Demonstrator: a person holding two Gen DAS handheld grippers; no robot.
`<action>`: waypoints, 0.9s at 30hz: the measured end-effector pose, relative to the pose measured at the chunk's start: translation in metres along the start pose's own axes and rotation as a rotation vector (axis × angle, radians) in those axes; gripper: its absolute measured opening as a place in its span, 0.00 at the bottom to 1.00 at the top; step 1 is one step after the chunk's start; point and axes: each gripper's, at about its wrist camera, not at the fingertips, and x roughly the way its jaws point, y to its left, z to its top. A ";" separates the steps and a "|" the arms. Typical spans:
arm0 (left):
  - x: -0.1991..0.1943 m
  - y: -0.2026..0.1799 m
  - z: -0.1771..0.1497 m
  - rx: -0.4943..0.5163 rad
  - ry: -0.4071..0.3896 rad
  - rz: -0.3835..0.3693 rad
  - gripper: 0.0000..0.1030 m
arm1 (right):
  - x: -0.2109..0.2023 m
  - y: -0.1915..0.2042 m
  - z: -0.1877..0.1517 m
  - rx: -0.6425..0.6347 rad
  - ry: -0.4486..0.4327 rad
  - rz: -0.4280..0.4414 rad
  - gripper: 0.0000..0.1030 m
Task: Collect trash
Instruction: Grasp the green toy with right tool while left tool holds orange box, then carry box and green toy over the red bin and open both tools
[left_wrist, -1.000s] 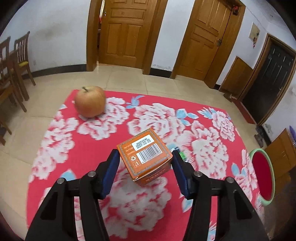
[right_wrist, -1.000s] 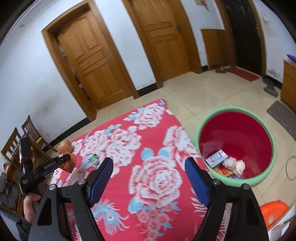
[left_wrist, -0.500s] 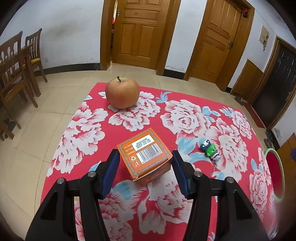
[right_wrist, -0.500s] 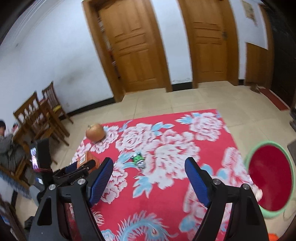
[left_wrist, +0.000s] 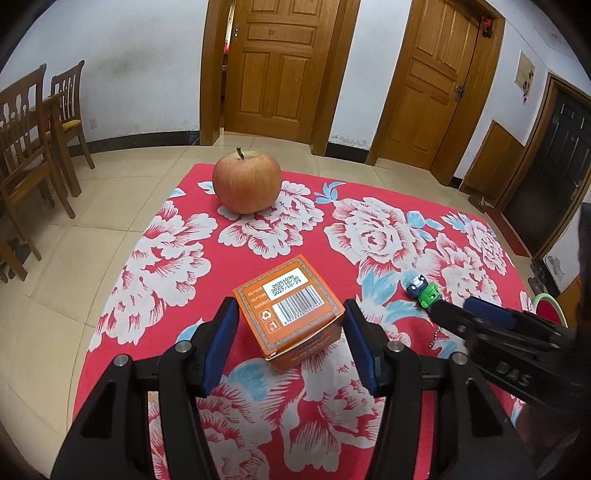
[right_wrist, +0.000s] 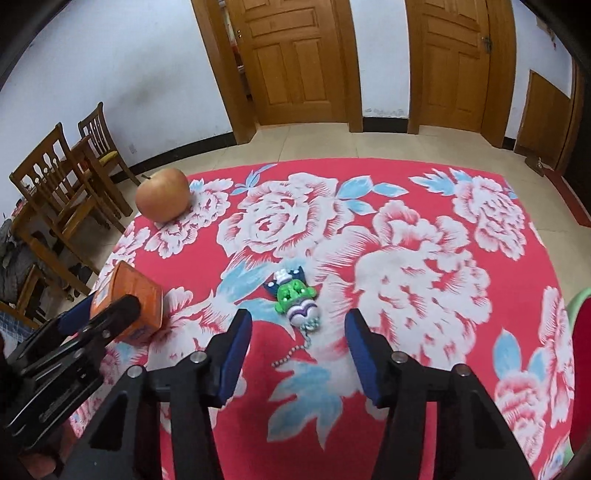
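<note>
Your left gripper (left_wrist: 288, 325) clamps the small orange cardboard box (left_wrist: 290, 308). Your right gripper (right_wrist: 297, 332) hangs spread wide above the green plastic keychain toy (right_wrist: 295, 297).

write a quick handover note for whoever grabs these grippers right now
Left gripper: shut on the orange box, held above the red cloth.
Right gripper: open and holding nothing, aimed at the green keychain toy lying on the cloth just ahead of its fingers.
The apple sits at the cloth's far left corner. The bin is at the right edge.
Done: box picked up.
Left: drop the box in the bin; probably grab the toy next.
</note>
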 end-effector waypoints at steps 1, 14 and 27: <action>0.000 0.000 0.000 0.001 -0.001 0.000 0.56 | 0.004 0.001 0.001 -0.004 0.000 -0.006 0.53; 0.000 0.000 -0.001 0.001 -0.001 0.000 0.56 | 0.021 0.004 -0.001 -0.032 0.010 -0.005 0.30; 0.000 0.000 -0.001 -0.002 -0.002 -0.008 0.55 | -0.056 -0.017 -0.025 0.073 -0.130 0.034 0.30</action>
